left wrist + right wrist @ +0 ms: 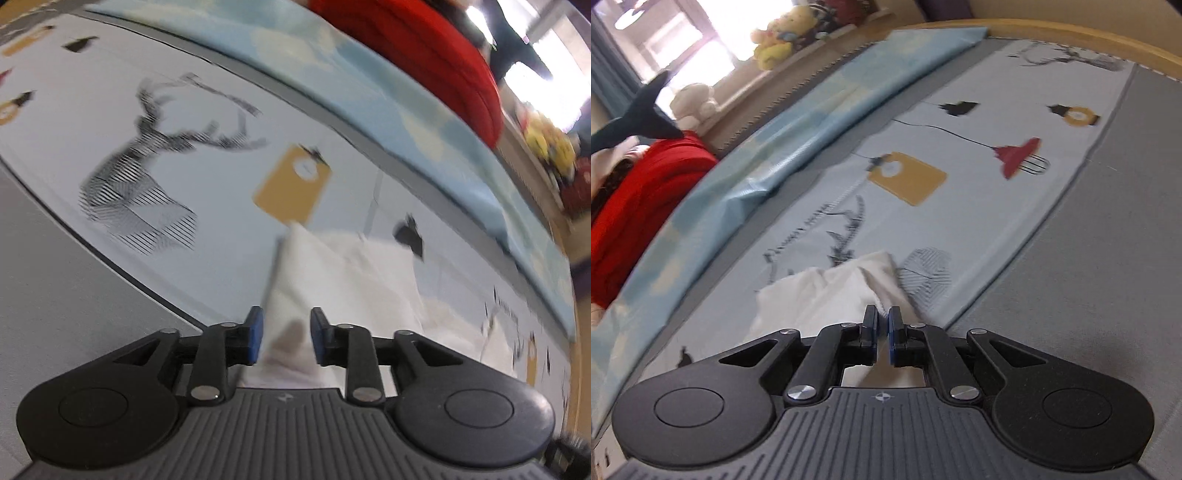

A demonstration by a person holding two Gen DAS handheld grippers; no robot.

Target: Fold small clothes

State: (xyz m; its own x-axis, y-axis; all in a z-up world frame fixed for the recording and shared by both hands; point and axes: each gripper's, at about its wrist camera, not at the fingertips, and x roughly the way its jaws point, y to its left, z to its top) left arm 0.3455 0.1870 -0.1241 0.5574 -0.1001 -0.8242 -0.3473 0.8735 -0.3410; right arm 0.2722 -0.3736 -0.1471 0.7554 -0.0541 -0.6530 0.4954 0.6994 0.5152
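My left hand-held gripper (286,332) is parted, white garment (343,273) between the pads, not clamped. My right hand-held gripper (882,325) is pinched nearly closed on a garment edge. Garment lies crumpled on the printed bed sheet (207,177).

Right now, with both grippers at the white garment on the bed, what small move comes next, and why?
Probably close the left gripper on the white cloth garment. Its blue-padded jaws stand apart with fabric between them, while the right gripper looks nearly shut on another edge. Both need a hold before lifting the garment off the printed bed sheet.
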